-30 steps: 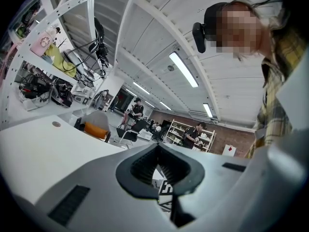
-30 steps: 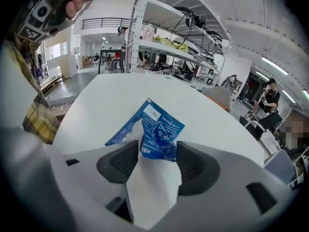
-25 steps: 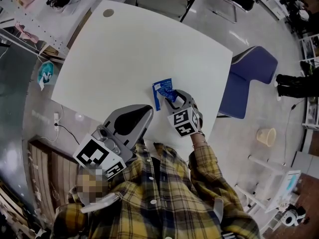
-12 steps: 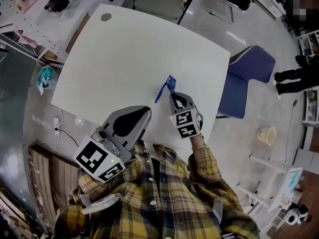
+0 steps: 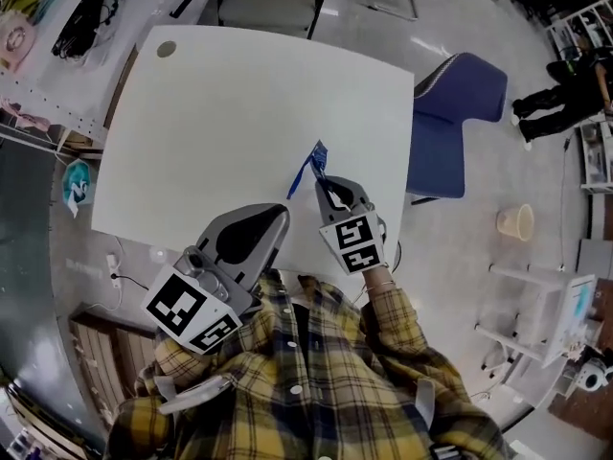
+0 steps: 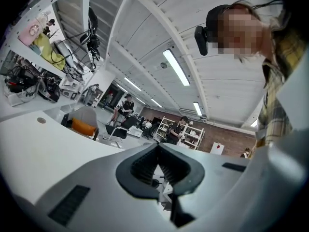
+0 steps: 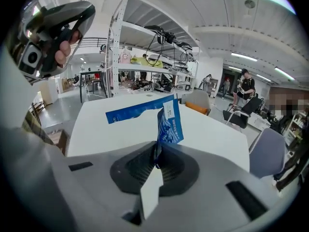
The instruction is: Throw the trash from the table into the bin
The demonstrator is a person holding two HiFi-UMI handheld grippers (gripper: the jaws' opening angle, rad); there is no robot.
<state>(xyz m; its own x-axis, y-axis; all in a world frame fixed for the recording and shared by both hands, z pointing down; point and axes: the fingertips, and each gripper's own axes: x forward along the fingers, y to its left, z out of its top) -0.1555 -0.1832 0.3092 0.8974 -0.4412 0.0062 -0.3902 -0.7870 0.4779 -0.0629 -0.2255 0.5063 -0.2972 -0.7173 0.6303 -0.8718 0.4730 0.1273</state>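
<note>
The counter (image 5: 239, 113) lies open across its wide white top, a grey chair (image 5: 263, 8) is tucked in at its far edge, and on the right the blue chair (image 5: 436, 156) stands against the rim, partly between the counter and the bin (image 5: 514, 221) out on open floor (image 5: 479, 247).

White bench (image 5: 239, 113), rounded corners, plain matte top. One small round grey cap (image 5: 167, 49) sits flush in the top nr the far-left corner. Bench stands on a glossy grey floor (image 5: 460, 257). On the floor: blue chair (image 5: 460, 113) just beside bench's right edge, 2nd chair (image 5: 263, 6) at the far edge, small pale bin (image 5: 516, 221) further right, well apart from bench. Left of bench, a small white block w/ cable (image 5: 113, 257) lies on the floor, plus a teal-and-white item (image 5: 77, 182), can't tell what it is.
</note>
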